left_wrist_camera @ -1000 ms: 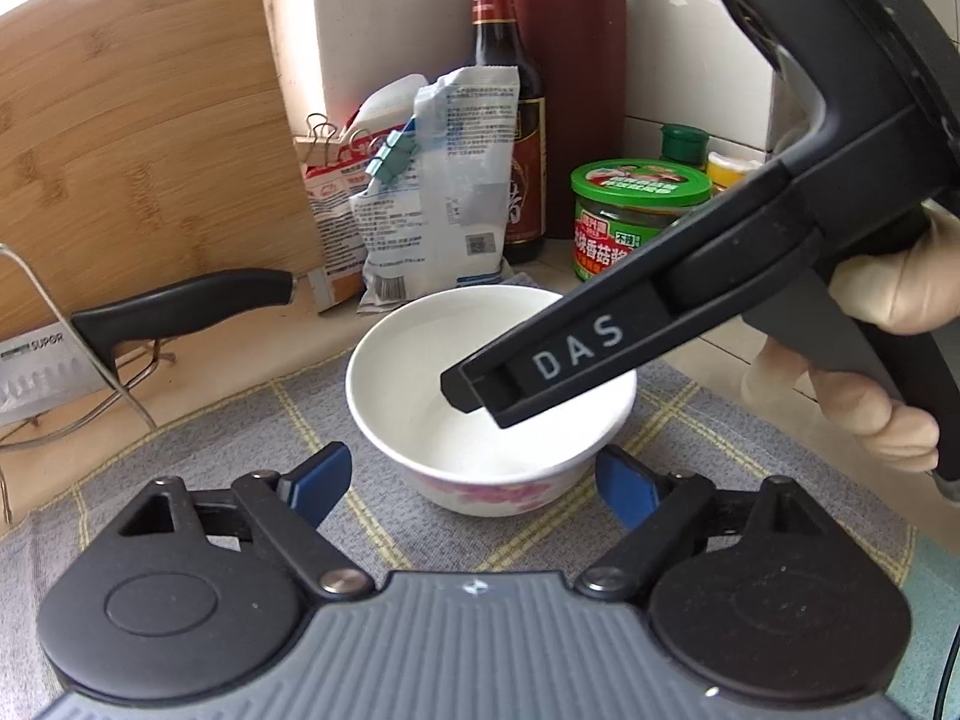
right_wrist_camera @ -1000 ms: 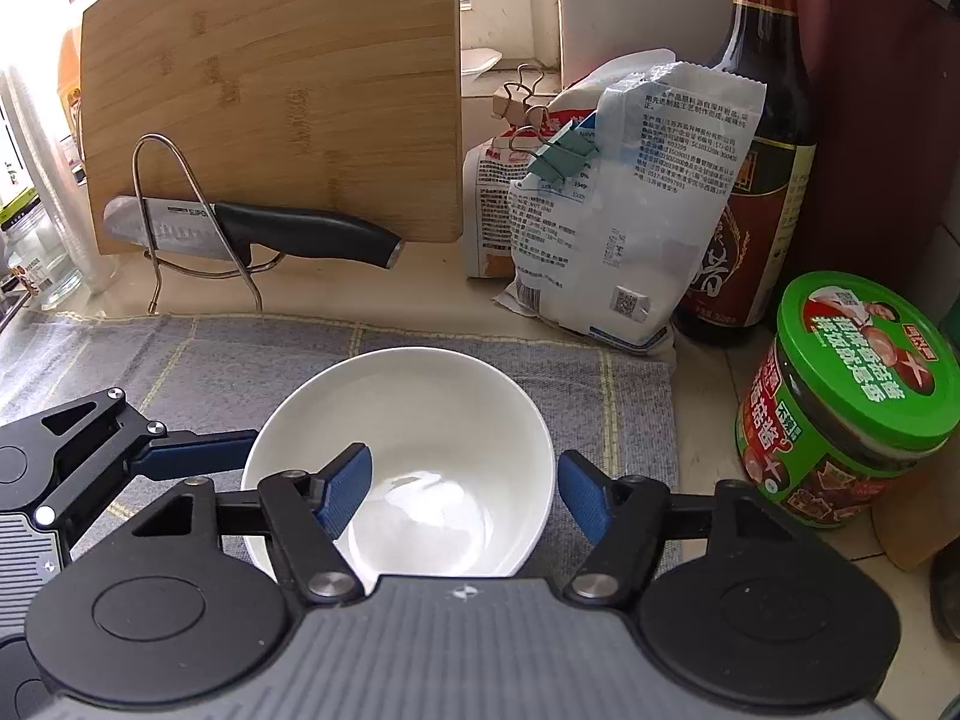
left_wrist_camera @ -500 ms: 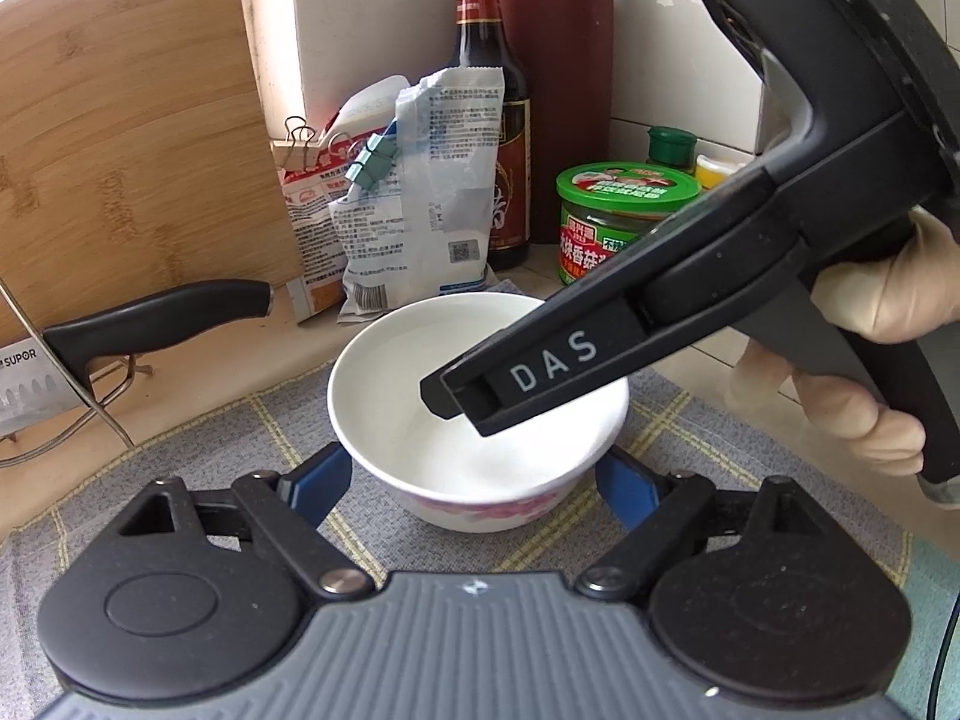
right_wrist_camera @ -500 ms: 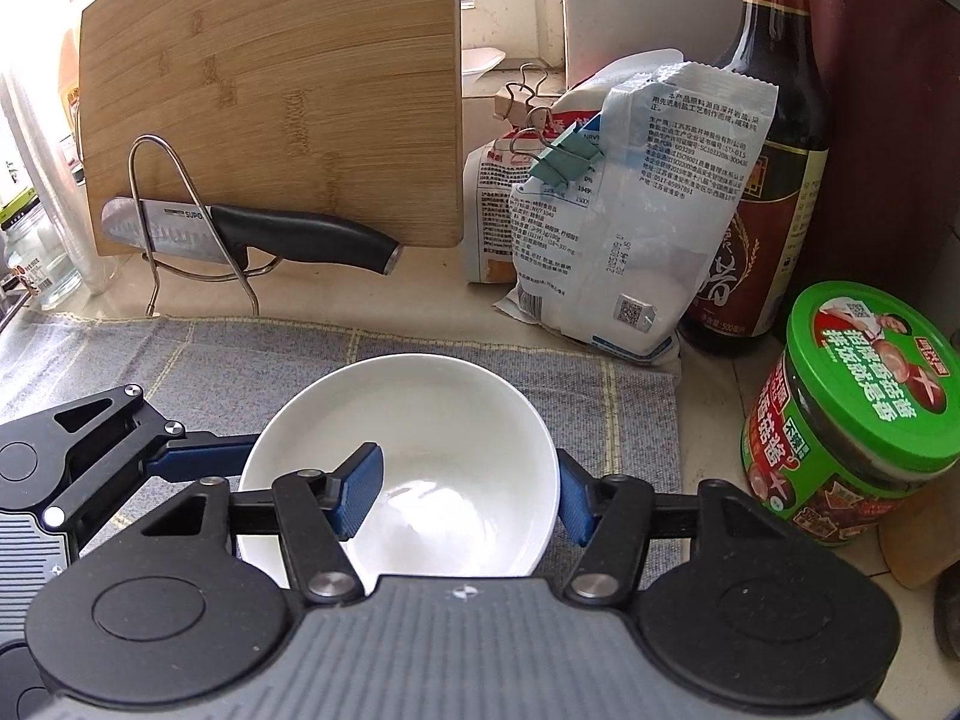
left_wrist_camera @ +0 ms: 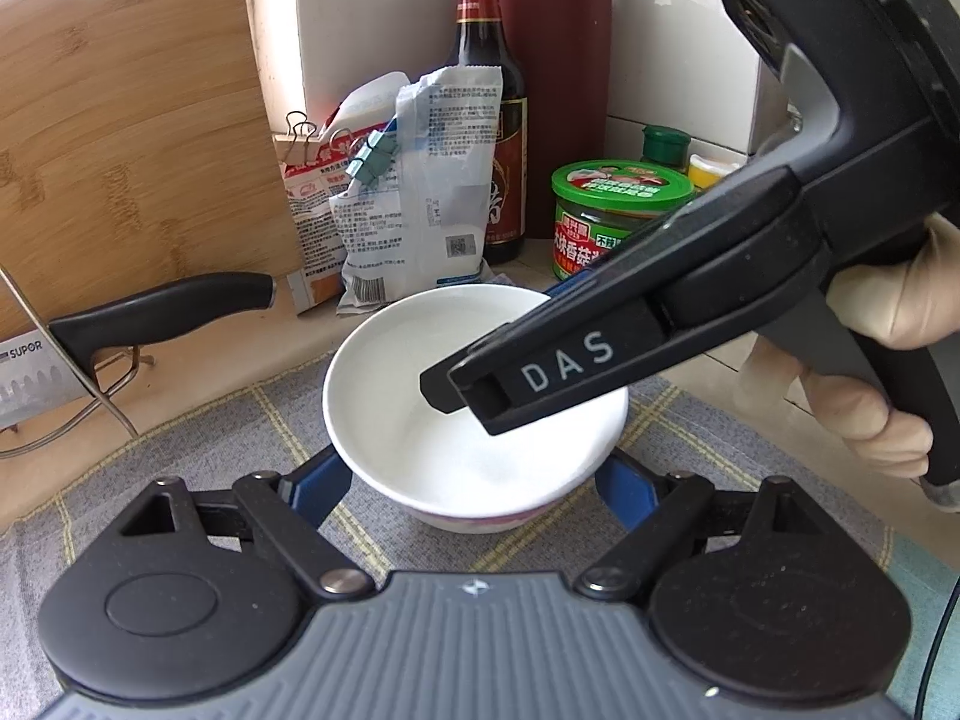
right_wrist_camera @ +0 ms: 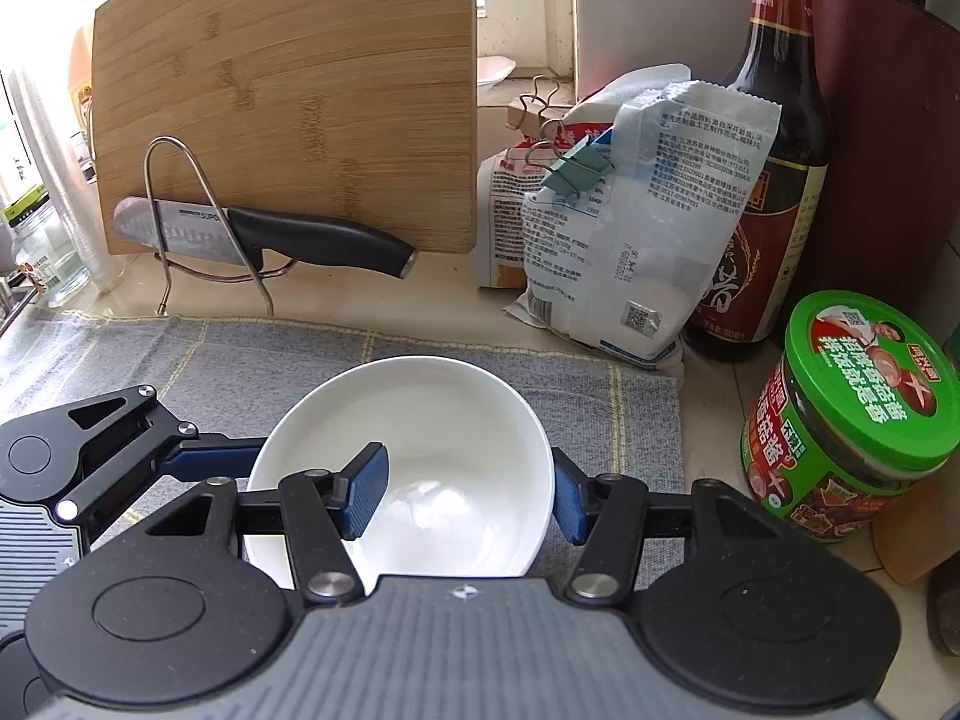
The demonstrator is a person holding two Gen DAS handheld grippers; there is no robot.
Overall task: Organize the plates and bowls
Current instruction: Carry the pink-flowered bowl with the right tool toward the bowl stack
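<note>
A white bowl (left_wrist_camera: 420,384) with a red pattern low on its side sits on a grey checked cloth (left_wrist_camera: 210,438); it also shows in the right wrist view (right_wrist_camera: 444,420). My left gripper (left_wrist_camera: 480,480) is open, its blue fingers on either side of the bowl's base. My right gripper (right_wrist_camera: 468,495) straddles the bowl's near rim: one blue finger (right_wrist_camera: 363,489) inside, the other outside the wall. Whether it presses on the wall I cannot tell. Its black body (left_wrist_camera: 690,312) hangs over the bowl in the left wrist view.
A knife (right_wrist_camera: 270,234) lies on a wire stand before a bamboo cutting board (right_wrist_camera: 300,90). Clipped bags (right_wrist_camera: 630,222), a dark sauce bottle (right_wrist_camera: 774,180), a dark red knife block (right_wrist_camera: 888,150) and a green-lidded jar (right_wrist_camera: 852,414) stand behind and to the right of the cloth.
Both grippers have closed in on the bowl. My right gripper's fingers have narrowed around the bowl's near rim. My left gripper's fingers now flank the bowl's base.
</note>
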